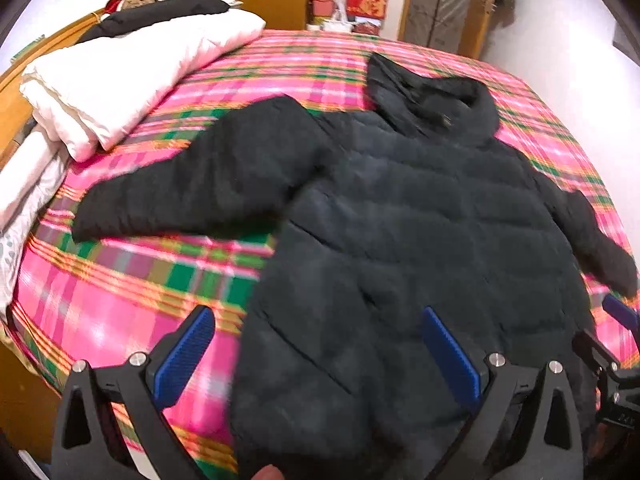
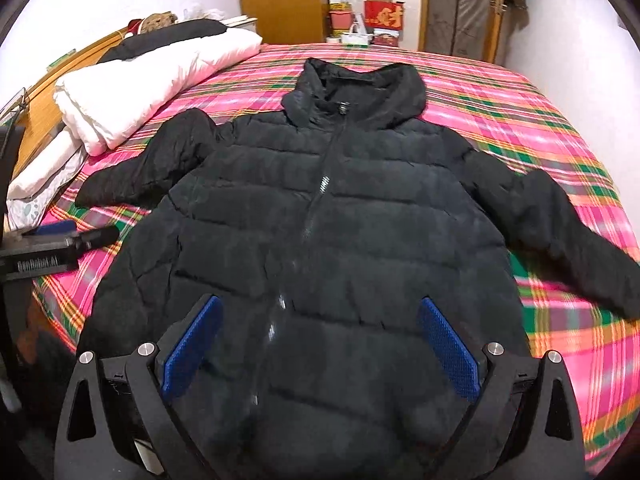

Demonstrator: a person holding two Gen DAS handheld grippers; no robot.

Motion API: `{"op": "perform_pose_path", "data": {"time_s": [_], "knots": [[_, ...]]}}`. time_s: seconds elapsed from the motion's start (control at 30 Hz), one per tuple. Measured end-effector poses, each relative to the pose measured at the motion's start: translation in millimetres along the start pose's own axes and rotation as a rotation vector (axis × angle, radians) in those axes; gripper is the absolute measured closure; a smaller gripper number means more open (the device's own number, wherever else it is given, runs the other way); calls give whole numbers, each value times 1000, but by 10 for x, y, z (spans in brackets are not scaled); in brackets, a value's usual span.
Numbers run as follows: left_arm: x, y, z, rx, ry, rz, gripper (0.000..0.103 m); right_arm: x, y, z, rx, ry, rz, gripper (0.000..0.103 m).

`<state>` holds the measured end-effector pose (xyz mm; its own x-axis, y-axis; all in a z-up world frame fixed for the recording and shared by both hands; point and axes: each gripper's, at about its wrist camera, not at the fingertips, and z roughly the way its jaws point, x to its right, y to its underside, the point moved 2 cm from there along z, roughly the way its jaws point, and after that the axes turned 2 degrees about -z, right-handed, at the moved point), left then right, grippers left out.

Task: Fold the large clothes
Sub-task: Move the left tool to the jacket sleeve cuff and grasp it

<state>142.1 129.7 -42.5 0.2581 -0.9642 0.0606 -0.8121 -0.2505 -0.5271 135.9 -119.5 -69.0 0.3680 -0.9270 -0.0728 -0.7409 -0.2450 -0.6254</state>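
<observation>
Right wrist view is showing the black puffer jacket [image 2: 320,220] lying flat, sleeves spreading, on the plaid bedspread [image 2: 540,128]; bare bedspread is flanking both sleeves. Both the right gripper [image 2: 320,344] and left gripper [image 1: 320,356] are gaping, holding nothing, over its hem. A white duvet [image 2: 152,84] is sitting by the headboard.

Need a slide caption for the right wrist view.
Open right tool above black puffer jacket spread zipped, front-up, on plaid bed.

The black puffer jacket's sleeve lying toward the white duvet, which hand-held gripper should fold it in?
Probably left: the left hand-held gripper hangs open over the puffer jacket edge nearest that sleeve.
</observation>
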Motion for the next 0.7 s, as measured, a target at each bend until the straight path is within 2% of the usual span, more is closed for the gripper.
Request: {"op": "perform_pose_path", "data": {"time_s": [0.2, 0.33, 0.53, 0.7], "knots": [[-545, -462, 269, 25, -50, -49, 0, -142, -297, 362, -17, -27, -54, 4], [-986, -656, 544, 16, -87, -102, 0, -229, -453, 523, -11, -38, -75, 4], [-1624, -639, 963, -11, -151, -218, 1, -381, -626, 757, -10, -47, -114, 4], [-2095, -528, 1331, -49, -135, -369, 12, -454, -658, 894, -19, -49, -133, 4]]}}
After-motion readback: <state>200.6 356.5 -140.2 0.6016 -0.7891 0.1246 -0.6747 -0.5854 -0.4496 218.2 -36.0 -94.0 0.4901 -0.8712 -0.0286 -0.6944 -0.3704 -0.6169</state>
